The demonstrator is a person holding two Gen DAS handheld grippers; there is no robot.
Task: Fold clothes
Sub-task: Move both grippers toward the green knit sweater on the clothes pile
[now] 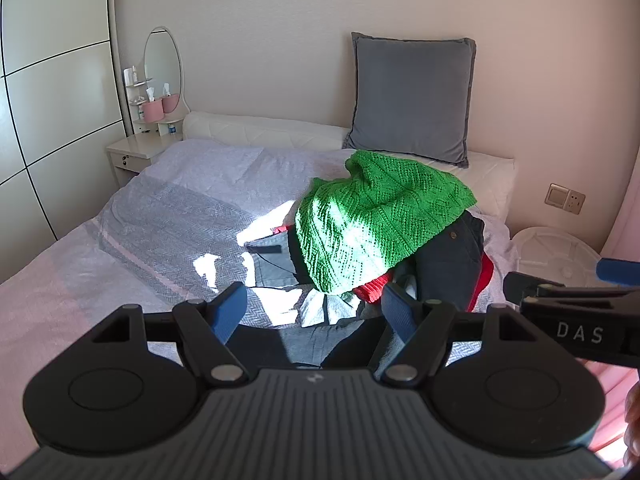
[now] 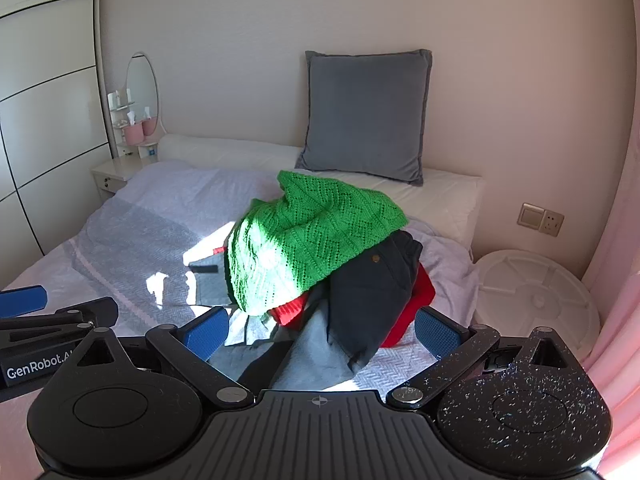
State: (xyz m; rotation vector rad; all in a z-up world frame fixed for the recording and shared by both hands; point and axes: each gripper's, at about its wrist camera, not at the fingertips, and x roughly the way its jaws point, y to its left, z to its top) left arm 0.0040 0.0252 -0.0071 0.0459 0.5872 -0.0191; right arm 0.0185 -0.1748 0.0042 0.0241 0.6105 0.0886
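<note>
A heap of clothes lies on the right side of the bed. On top is a green knitted sweater. Under it are a dark navy garment, a red one and a grey one. My left gripper is open just short of the heap, nothing between its blue pads. My right gripper is open too, its fingers either side of the heap's near edge, above the grey cloth. The right gripper also shows at the right edge of the left wrist view.
A grey cushion leans on the wall above white pillows. A nightstand with an oval mirror and pink cups stands far left, by wardrobe doors. A white round lid-like object sits on the floor at right, near a pink curtain.
</note>
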